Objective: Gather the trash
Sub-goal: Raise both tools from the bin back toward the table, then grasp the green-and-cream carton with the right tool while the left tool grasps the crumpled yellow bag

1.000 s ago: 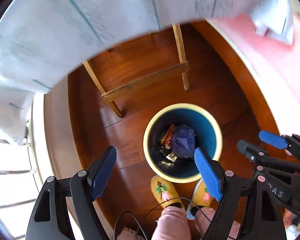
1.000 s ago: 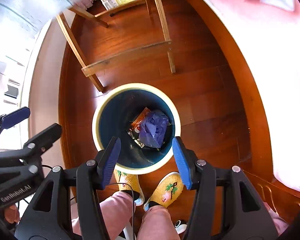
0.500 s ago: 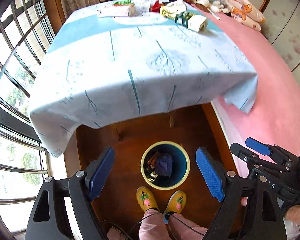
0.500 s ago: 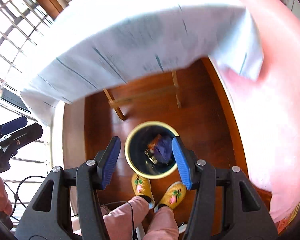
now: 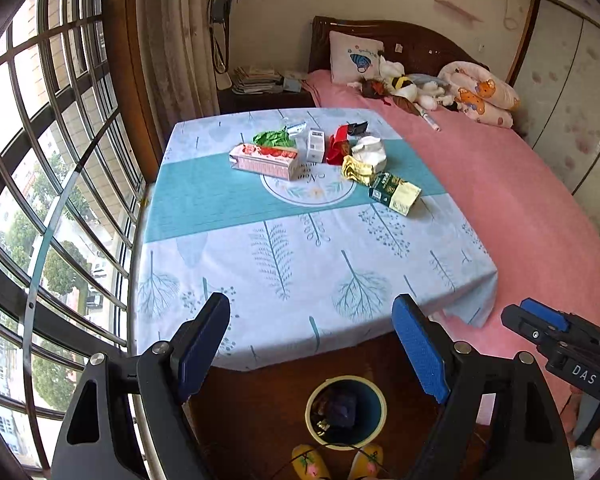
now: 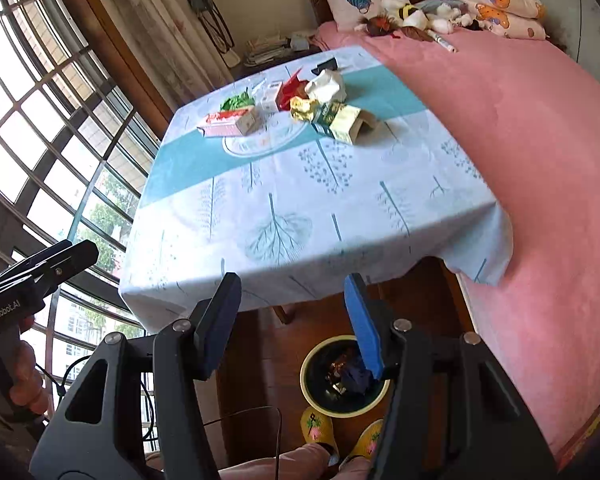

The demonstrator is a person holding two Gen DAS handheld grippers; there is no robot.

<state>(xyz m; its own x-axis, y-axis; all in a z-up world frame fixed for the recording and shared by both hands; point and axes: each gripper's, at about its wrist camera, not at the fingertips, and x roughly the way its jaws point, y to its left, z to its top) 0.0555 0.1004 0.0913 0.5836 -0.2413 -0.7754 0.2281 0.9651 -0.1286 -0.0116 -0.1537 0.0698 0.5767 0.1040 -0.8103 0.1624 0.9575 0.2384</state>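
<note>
Trash lies at the far middle of the table: a pink-and-white carton (image 5: 265, 161) (image 6: 230, 121), a green-and-yellow packet (image 5: 396, 193) (image 6: 340, 120), a crumpled gold wrapper (image 5: 356, 170), crumpled white paper (image 5: 369, 151) (image 6: 326, 87), a red wrapper (image 5: 337, 145), a small white box (image 5: 315, 145) and green foil (image 5: 273, 138). The blue bin (image 5: 376, 410) (image 6: 312, 376) with a cream rim stands on the floor below, holding wrappers and a purple bag. My left gripper (image 5: 312, 348) and my right gripper (image 6: 292, 326) hang open and empty above the table's near edge.
A tree-print cloth covers the table (image 5: 300, 264). A pink bed (image 5: 520, 200) runs along the right, with a pillow and soft toys at its head. Barred windows (image 5: 40, 160) fill the left. A person's yellow slippers (image 6: 320, 428) stand by the bin.
Both grippers rose from just above the bin to above table height and tilted up. The table top with its trash came into view and the bin shrank to the bottom.
</note>
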